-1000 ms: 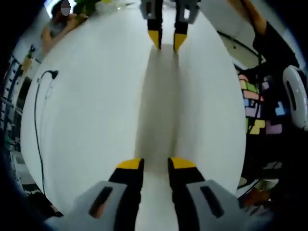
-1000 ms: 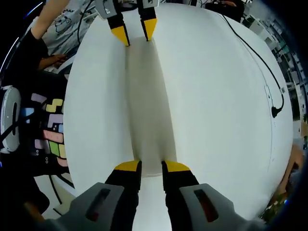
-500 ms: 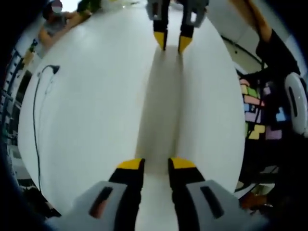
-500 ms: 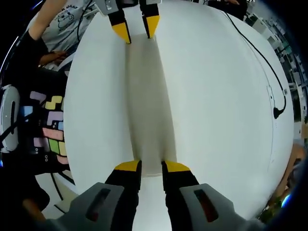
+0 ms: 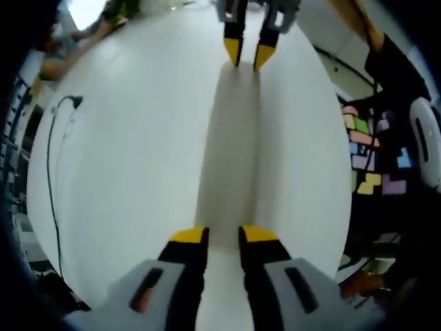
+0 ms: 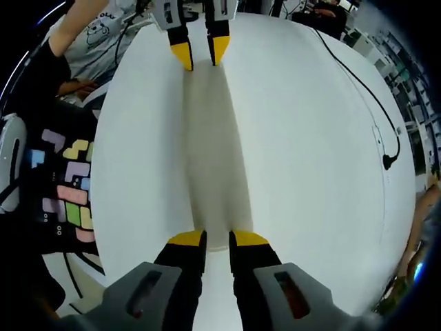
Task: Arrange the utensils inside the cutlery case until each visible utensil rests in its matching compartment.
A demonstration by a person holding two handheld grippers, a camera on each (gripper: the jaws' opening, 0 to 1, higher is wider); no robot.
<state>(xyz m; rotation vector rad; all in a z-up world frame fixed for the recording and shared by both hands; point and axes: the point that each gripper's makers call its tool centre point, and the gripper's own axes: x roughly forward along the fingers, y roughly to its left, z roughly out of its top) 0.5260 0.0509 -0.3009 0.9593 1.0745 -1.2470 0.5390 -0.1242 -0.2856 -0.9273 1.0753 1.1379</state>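
Here the left gripper (image 5: 224,234) and right gripper (image 6: 218,238) face each other over a white table (image 5: 131,158), jaws slightly parted, holding nothing. A black cable (image 6: 358,86) lies at the right of the right gripper view.

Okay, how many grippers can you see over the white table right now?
2. In the left gripper view, the left gripper rises at the bottom and the right gripper faces it from the top, over the white table.

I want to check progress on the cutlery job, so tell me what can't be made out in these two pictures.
- Table: its far end is cut off by the top edge of the left gripper view.
- Black cable: too thin to trace where it ends, right gripper view.
- Left gripper and right gripper: jaws slightly apart, nothing between them.
- Coloured blocks: partly cut off by the table edge.
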